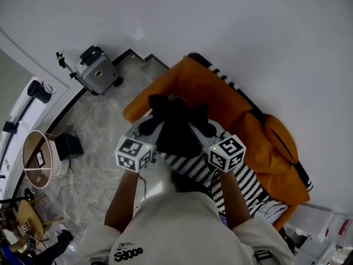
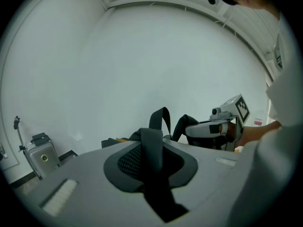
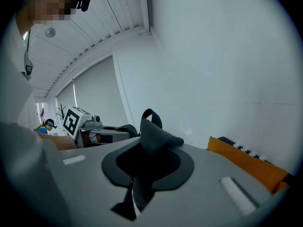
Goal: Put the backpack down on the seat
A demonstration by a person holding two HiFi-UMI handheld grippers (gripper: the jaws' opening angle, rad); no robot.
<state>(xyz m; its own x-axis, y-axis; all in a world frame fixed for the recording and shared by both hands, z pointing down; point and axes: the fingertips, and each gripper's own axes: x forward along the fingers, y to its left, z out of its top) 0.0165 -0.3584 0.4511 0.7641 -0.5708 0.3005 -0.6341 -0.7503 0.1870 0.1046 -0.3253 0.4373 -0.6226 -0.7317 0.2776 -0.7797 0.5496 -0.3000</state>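
The left claw point(image 2: 151, 163) is nearly closed, its jaws pinching a black shoulder strap point(image 2: 152, 143) of the backpack point(image 1: 176, 130). The right claw point(image 3: 149, 167) is clamped the same way on the other strap point(image 3: 154, 135). Both bare forearms reach forward side by side from the person's white shirt, with the claws level and the black backpack hanging between them. It is over the orange sofa point(image 1: 220, 93), beside the black-and-white striped cloth point(image 1: 245, 181) on the seat; whether it touches the seat cannot be told. The sofa stands against a white wall point(image 1: 259, 26) on a grey marbled floor point(image 1: 102, 134), with a silver case point(image 1: 96, 72) near the corner.
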